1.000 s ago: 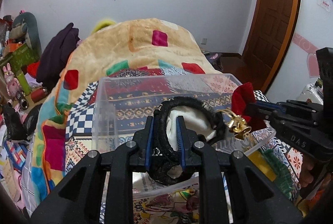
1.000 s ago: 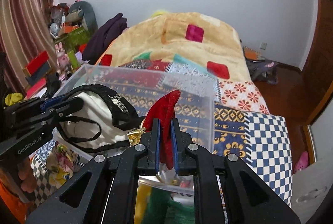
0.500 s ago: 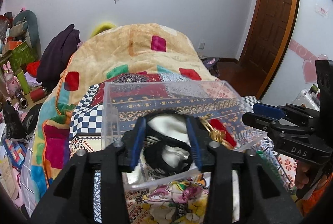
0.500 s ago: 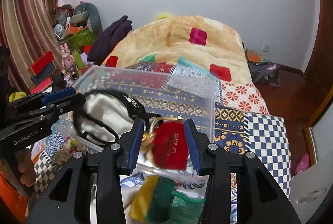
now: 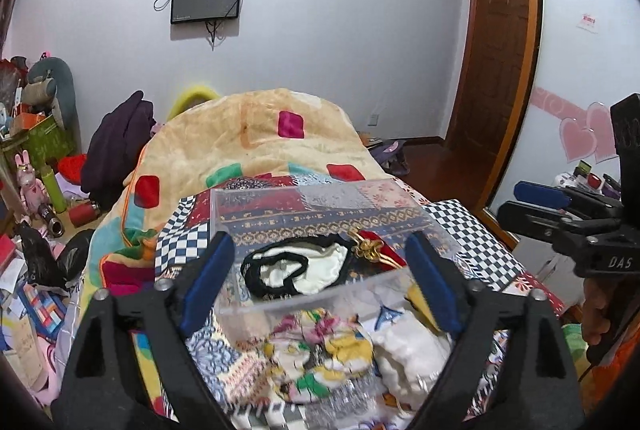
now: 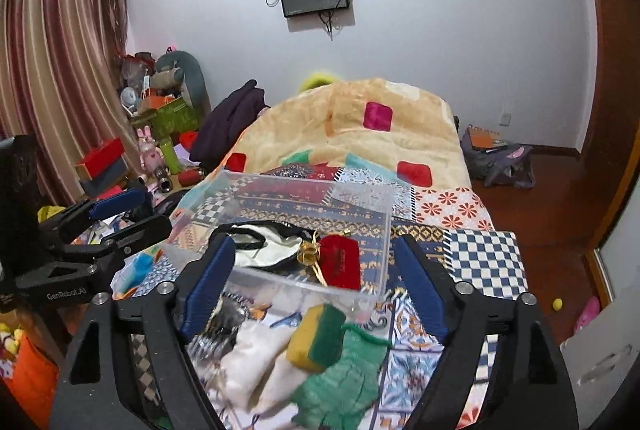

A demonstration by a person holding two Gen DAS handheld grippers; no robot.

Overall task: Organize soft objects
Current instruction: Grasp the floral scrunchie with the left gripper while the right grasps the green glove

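Now both grippers, left and right, stand spread and empty, pulled back from a second ago. Released, the white pouch and red pouch lie inside the clear box on the bed.

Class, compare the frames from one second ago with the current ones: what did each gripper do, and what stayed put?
Both let go. The left gripper released the black-and-white pouch and the right gripper the red pouch; both lie in the clear box, grippers open and drawn back. The box and the pile in front stayed.
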